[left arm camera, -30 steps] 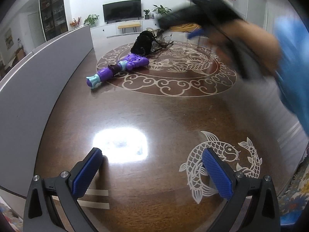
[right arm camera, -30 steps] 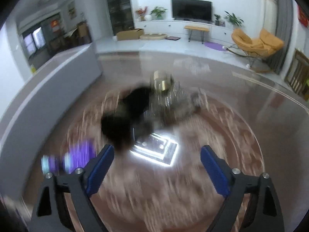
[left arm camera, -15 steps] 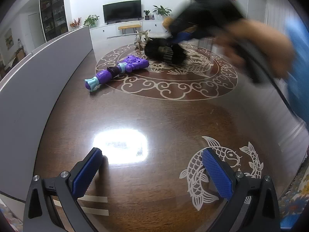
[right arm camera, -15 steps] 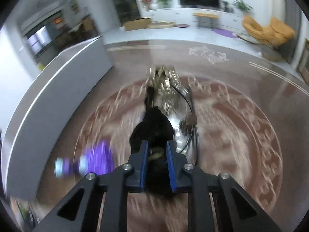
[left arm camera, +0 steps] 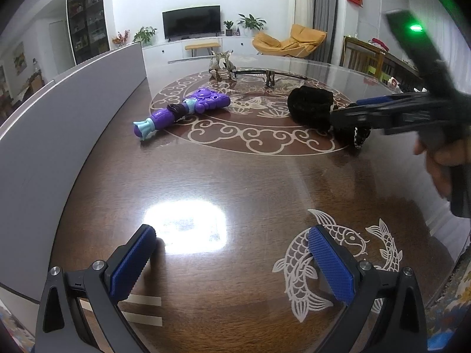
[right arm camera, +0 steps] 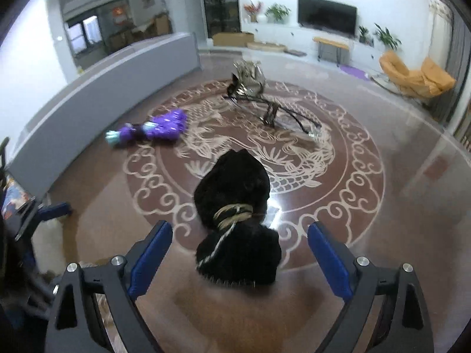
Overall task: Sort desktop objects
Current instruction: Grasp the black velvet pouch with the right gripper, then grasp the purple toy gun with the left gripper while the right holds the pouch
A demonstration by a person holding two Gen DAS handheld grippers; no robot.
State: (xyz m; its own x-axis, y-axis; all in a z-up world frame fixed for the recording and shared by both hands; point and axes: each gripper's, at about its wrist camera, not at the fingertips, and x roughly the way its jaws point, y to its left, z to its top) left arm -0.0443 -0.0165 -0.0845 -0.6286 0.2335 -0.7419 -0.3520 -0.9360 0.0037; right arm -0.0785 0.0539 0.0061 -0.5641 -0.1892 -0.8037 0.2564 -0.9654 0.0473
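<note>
Right gripper: blue ribbed fingers spread wide apart, gripping nothing. Between them, not touching either pad, a fuzzy black fabric bundle tied round the middle with a tan band, lying flat on the glossy dark-brown round table with pale dragon and cloud inlay. Nearer half of the bundle flared, with a thin white stripe; farther half rounded, over the edge of the central medallion.

Left gripper: fingers likewise wide apart and empty, low over the near part of the table, beside two pale inlaid fish on the right and a bright glare patch between the pads. Two pale tape strips on the table edge at near left.

Farther out, left of the medallion's centre: a purple plastic toy with light-blue end cap and dark band round its neck, lying on its side, well apart from the bundle. At the far side of the medallion: a crumpled silvery foil-like object, and just right of it a long thin black rod on a small dark stand. Along the left edge of the table, a curved grey partition. In the left-wrist view, the right gripper seen from the side at far right, held by a hand, fingertips beside the bundle.
</note>
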